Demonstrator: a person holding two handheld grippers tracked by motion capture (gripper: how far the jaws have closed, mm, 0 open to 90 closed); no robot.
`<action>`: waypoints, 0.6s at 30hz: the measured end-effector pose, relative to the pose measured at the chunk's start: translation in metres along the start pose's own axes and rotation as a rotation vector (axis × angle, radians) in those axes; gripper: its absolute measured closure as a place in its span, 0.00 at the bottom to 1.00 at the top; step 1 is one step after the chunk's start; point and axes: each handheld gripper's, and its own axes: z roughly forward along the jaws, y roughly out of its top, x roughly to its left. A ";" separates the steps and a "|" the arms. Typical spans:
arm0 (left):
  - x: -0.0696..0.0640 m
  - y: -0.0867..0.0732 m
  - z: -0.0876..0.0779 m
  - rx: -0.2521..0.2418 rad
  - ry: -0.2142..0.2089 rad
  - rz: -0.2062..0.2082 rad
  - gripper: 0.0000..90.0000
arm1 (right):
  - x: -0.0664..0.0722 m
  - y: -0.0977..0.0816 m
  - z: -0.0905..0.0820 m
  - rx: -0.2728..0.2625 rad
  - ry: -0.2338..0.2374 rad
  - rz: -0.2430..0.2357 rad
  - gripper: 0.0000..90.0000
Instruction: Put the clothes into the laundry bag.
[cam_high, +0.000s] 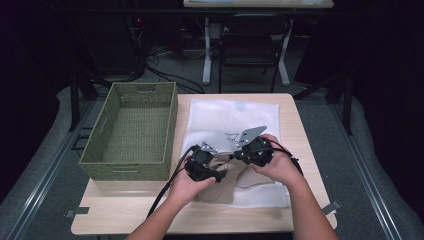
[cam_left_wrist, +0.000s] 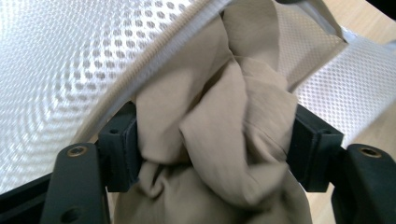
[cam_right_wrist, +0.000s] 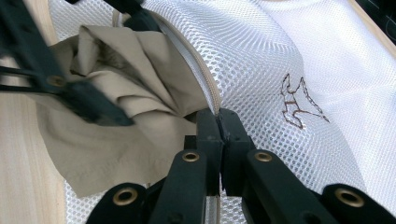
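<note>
A white mesh laundry bag (cam_high: 235, 115) lies flat on the wooden table (cam_high: 130, 210). A beige cloth (cam_high: 225, 187) sits partly inside its open mouth. In the left gripper view, my left gripper (cam_left_wrist: 212, 149) has its jaws wide around a bunched fold of the beige cloth (cam_left_wrist: 215, 121), which touches both pads, just under the bag's zipper edge (cam_left_wrist: 154, 56). My right gripper (cam_right_wrist: 218, 114) is shut on the zipper rim of the mesh bag (cam_right_wrist: 280, 51) and holds the mouth up over the cloth (cam_right_wrist: 126, 79). In the high view, the two grippers (cam_high: 220, 174) (cam_high: 235, 152) sit close together.
A green woven basket (cam_high: 130, 165) stands on the left part of the table, right beside the bag. A small brown embroidered figure (cam_right_wrist: 299, 102) marks the mesh. Bare wood runs along the table's front edge. Chairs and desk legs stand beyond the table.
</note>
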 end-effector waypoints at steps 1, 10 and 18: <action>-0.001 -0.002 -0.003 -0.001 -0.002 0.003 0.34 | 0.000 0.000 0.000 -0.001 0.001 -0.001 0.99; -0.006 -0.016 -0.033 -0.022 -0.006 0.039 0.33 | 0.000 0.000 0.000 0.000 -0.004 -0.002 0.99; -0.002 -0.038 -0.043 0.000 -0.001 0.032 0.33 | 0.000 0.000 -0.001 -0.002 -0.004 0.000 0.99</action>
